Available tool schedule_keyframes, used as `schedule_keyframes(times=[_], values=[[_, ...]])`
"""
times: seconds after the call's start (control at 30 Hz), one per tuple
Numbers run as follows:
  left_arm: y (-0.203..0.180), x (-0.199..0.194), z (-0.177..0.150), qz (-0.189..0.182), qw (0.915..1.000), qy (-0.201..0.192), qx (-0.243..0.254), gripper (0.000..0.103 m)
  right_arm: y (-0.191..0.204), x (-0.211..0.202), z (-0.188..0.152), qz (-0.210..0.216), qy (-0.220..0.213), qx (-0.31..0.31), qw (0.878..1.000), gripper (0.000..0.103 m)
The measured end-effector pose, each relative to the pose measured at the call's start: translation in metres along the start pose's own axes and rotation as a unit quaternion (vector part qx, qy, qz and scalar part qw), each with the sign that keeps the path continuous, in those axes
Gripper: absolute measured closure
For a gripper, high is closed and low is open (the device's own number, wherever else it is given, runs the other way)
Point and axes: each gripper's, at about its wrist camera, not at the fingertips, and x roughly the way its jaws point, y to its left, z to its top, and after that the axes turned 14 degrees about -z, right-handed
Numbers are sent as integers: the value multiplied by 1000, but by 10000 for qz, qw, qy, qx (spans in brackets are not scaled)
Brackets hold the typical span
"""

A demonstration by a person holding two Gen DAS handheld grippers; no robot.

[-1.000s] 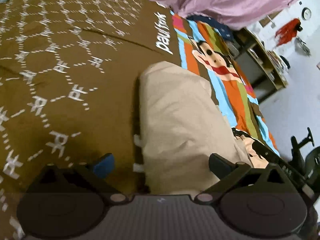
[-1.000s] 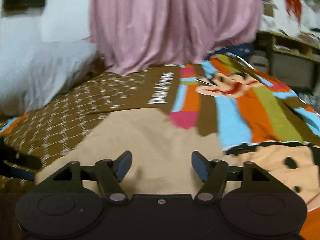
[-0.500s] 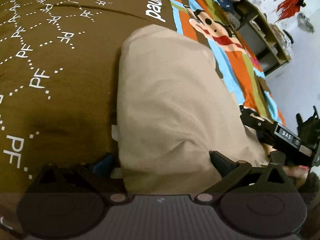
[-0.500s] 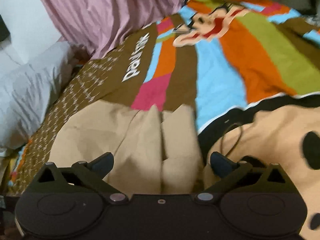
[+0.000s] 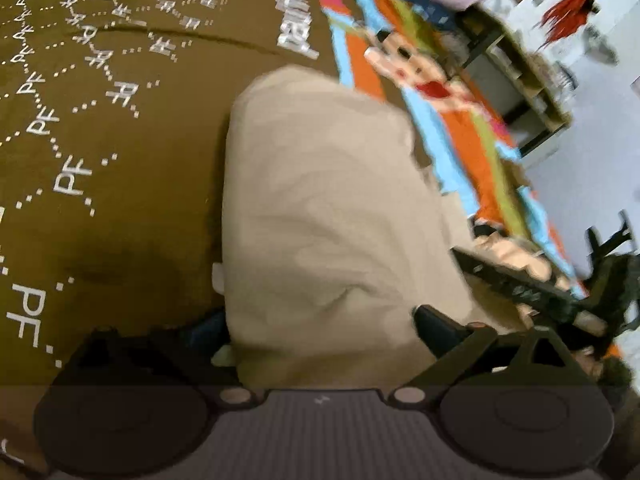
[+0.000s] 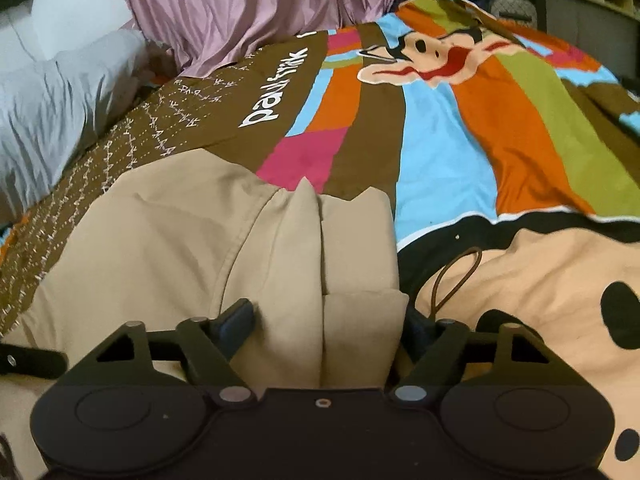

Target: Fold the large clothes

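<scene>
A beige garment [image 5: 320, 216] lies folded into a long bundle on the patterned bedspread [image 5: 112, 184]. My left gripper [image 5: 320, 328] is open, its jaws straddling the near end of the bundle; the left finger is partly hidden under the cloth edge. In the right wrist view the same garment [image 6: 184, 240] shows with folded layers and a collar. My right gripper [image 6: 328, 324] is open around the near folded edge, one finger on each side. The right gripper also shows in the left wrist view [image 5: 532, 292], at the garment's right side.
The bedspread [image 6: 480, 128] has a brown patterned part and bright stripes with a cartoon figure. A brown cord loop [image 6: 456, 280] lies right of the garment. Pink curtain [image 6: 248, 4] and a grey pillow [image 6: 52, 112] are behind. A wooden shelf [image 5: 516, 80] stands beyond the bed.
Both grippers have come down and forward onto the garment's near edge. The right gripper's jaws have narrowed a little around the folded layers. The left view has pulled back slightly.
</scene>
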Motion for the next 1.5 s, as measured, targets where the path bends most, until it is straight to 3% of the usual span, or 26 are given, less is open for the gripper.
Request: schedule_keyframes(times=[0.13,0.27,0.47,0.83,0.97,1.03,1.07,1.13,1.2,1.27,1.3,1.37,1.5], values=[[22,-31,0,-572,9954,-679,-364,4,1,-2,0,-73,-102,-60,9999,42],[33,-32,8,-455,9956,-658,-479,13,-3,-3,-1,-160,-158,-4,9997,56],[36,-10,15,-458,9969,-285,-578,7,-8,0,0,-28,-36,184,9998,56],[38,6,16,-471,9971,-63,-591,3,-13,3,-1,90,30,373,9993,54],[45,16,18,-616,9953,73,-741,0,-13,3,-2,145,37,403,9991,49],[46,21,19,-697,9945,166,-766,1,-16,5,-2,272,50,468,9985,43],[44,24,19,-752,9943,222,-729,13,-17,6,-2,357,65,512,9980,38],[34,29,22,-604,9959,270,-616,16,-17,7,-1,433,125,537,9975,36],[23,30,25,-380,9974,303,-530,23,-12,7,1,327,150,395,9986,41],[11,23,28,-264,9988,264,-315,30,-8,1,5,29,140,309,9994,75],[5,19,29,-251,9992,225,-206,32,-9,-3,7,84,108,401,9991,80],[-5,10,33,-261,9995,147,-38,36,-10,-15,10,470,-18,622,9970,84],[-21,-15,46,-438,9988,-109,188,40,14,-41,23,987,-300,474,9935,84]])
